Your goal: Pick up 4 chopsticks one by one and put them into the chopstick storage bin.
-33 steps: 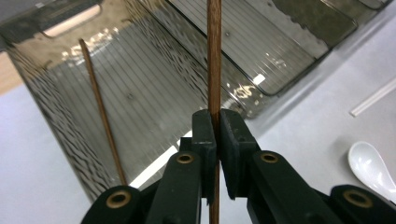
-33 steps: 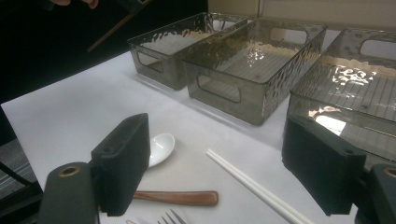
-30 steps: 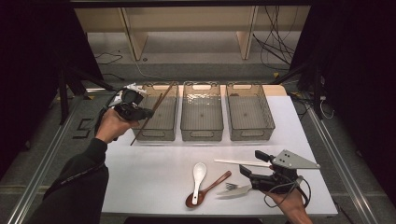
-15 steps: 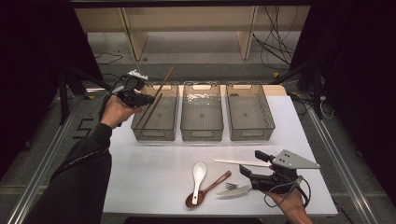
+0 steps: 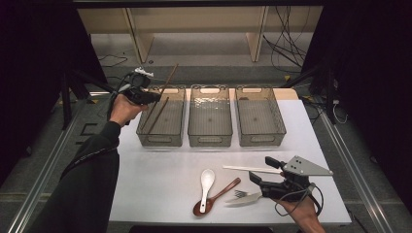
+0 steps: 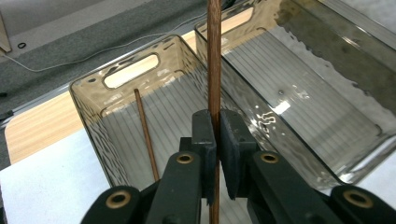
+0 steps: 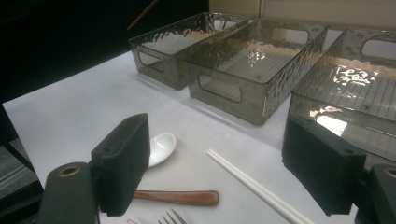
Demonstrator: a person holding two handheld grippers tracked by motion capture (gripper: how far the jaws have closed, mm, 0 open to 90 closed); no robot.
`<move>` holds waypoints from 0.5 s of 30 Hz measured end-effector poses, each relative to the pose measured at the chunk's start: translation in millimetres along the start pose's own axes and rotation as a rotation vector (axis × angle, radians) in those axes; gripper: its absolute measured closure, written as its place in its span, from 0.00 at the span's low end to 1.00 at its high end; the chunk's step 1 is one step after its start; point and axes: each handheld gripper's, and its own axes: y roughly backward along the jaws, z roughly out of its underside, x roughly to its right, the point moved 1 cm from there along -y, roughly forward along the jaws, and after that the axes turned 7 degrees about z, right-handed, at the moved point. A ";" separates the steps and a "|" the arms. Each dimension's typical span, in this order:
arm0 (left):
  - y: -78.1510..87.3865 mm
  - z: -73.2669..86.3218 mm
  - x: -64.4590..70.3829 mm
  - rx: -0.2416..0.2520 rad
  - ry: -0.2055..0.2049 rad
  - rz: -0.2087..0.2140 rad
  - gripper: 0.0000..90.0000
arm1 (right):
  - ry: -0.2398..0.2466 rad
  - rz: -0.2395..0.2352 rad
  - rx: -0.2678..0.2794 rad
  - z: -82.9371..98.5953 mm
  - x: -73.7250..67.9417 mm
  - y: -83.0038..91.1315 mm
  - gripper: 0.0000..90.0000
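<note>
Left tool [image 6: 215, 140] is clamping a brown chopstick [image 6: 214, 56] mid-shaft above the far-left bin [image 5: 163, 118], beside its mate [image 6: 145, 135]. Stick seems stiff, light, slippery; mid-length grip suits it. Right tool [image 7: 224, 172] is hovering released over the worktop [image 5: 160, 174].

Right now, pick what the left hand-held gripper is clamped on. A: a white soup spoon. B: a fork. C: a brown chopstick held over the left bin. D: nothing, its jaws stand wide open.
C: in the left gripper view the left hand-held gripper has its jaws closed on a brown chopstick above the left bin, where a second brown chopstick already lies.
</note>
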 end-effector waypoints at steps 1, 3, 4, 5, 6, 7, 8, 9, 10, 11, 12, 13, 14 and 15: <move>-0.7 0.4 -1.0 0.002 -0.001 -0.001 0.93 | -0.001 0.000 0.001 0.1 0.5 0.1 0.27; -3.2 1.4 -2.0 0.008 -0.002 -0.008 0.93 | -0.002 0.003 0.001 0.5 1.4 0.0 0.27; -5.5 2.0 -1.8 0.005 0.000 -0.009 0.93 | -0.006 0.002 0.001 0.3 1.3 -0.3 0.27; -7.5 2.6 -1.7 0.002 -0.008 -0.018 0.93 | -0.005 0.000 0.000 0.0 0.8 -0.6 0.27; -9.4 3.0 -1.8 0.008 -0.004 -0.019 0.93 | -0.002 0.000 0.002 0.0 -0.3 -1.1 0.27; -10.8 3.4 -2.1 0.008 0.000 -0.018 0.93 | 0.004 0.000 -0.001 0.0 -1.1 -1.2 0.27; -12.5 3.9 -2.6 0.008 -0.003 -0.018 0.93 | 0.009 -0.002 0.001 0.1 -1.5 -1.3 0.27; -14.2 4.4 -2.7 0.002 -0.004 -0.019 0.93 | 0.010 -0.001 0.001 0.1 -1.2 -1.2 0.27; -15.9 5.1 -3.1 0.001 -0.009 -0.025 0.93 | 0.005 0.000 -0.001 0.1 -0.8 -0.8 0.27; -17.4 5.7 -3.6 -0.001 -0.007 -0.028 0.93 | 0.001 0.002 -0.002 0.1 -0.3 -0.4 0.27; -18.8 6.4 -4.2 -0.002 -0.005 -0.028 0.93 | 0.000 0.003 -0.002 0.2 0.1 0.0 0.27; -20.4 7.2 -5.0 0.002 -0.005 -0.033 0.93 | 0.000 0.002 -0.002 0.3 0.2 0.1 0.27; -20.9 7.7 -5.6 0.004 -0.002 -0.033 0.93 | 0.001 0.002 -0.001 0.2 0.2 0.3 0.27; -21.9 8.4 -6.4 0.006 0.001 -0.035 0.93 | 0.002 0.002 -0.001 0.2 0.0 0.4 0.27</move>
